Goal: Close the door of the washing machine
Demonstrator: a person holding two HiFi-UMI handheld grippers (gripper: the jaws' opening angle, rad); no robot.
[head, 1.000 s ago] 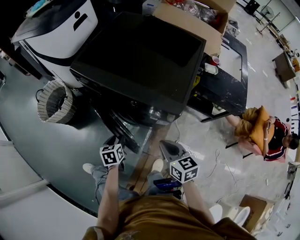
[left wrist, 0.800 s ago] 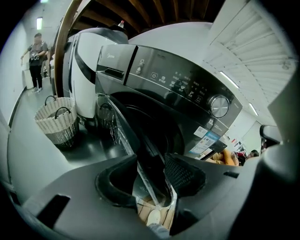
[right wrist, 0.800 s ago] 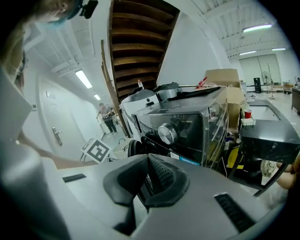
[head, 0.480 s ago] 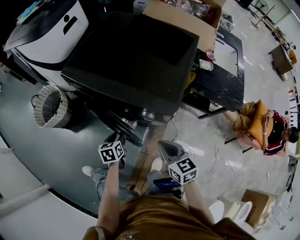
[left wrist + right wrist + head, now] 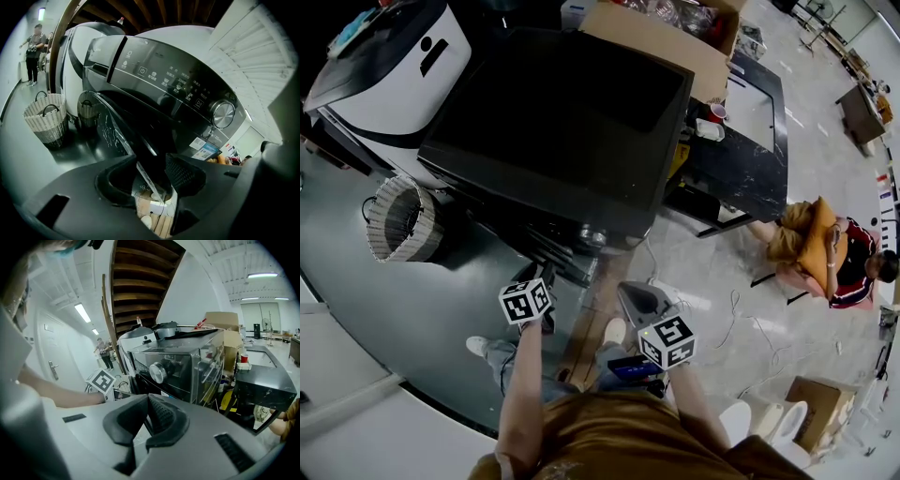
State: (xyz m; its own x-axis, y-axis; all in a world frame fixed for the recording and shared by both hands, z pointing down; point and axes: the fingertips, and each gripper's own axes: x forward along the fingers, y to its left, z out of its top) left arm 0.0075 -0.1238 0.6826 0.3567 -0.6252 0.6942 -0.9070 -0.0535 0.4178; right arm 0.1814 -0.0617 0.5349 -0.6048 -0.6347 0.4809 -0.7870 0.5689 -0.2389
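On my left gripper [image 5: 151, 161] the jaws have just been opening. The edge of the washing machine door [image 5: 115, 133] sits loose between them. My right gripper [image 5: 146, 406] is squeezed tight together and holds nothing.

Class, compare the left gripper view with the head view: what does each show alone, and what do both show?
Only the left gripper view: the dial, the icons on the panel, and a standing person far off. Only the head view: a seated person, a cardboard box and a red cup. Both: the washer and the basket beside it.
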